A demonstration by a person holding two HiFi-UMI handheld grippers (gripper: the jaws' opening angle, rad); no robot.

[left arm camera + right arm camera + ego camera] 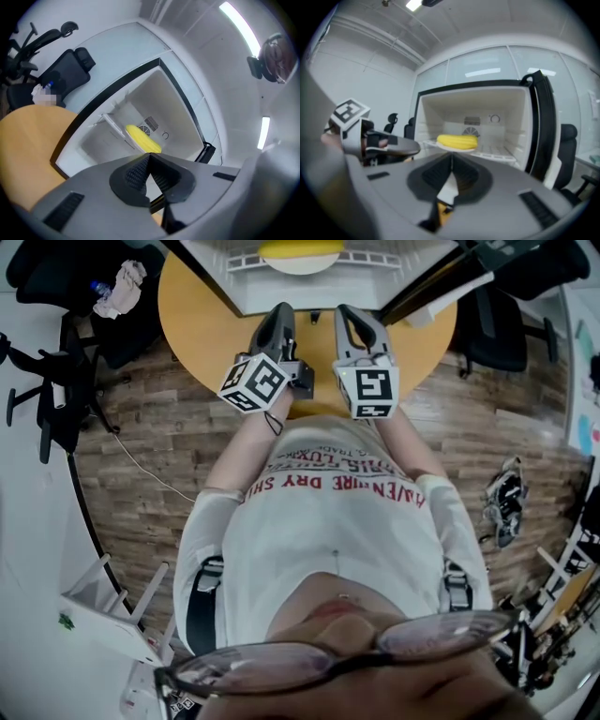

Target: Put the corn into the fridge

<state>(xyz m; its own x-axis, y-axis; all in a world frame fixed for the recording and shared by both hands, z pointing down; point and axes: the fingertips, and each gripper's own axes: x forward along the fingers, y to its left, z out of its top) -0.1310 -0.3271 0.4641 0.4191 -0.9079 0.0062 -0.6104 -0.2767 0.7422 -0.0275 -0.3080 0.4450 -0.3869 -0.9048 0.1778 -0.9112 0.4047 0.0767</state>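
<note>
The left hand-held gripper [150, 158] and right hand-held gripper [452, 165] are closed, empty, clear of the open fridge [508, 101]. The corn [457, 140] already rests inside, so the task looks done.

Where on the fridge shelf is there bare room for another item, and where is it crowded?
Bare: the shelf right of the plate with the corn, up to the fridge wall; also the table left of the fridge. Crowded: the shelf's left half, under the plate, and the space before the opening, where left claw and right claw sit side by side.
</note>
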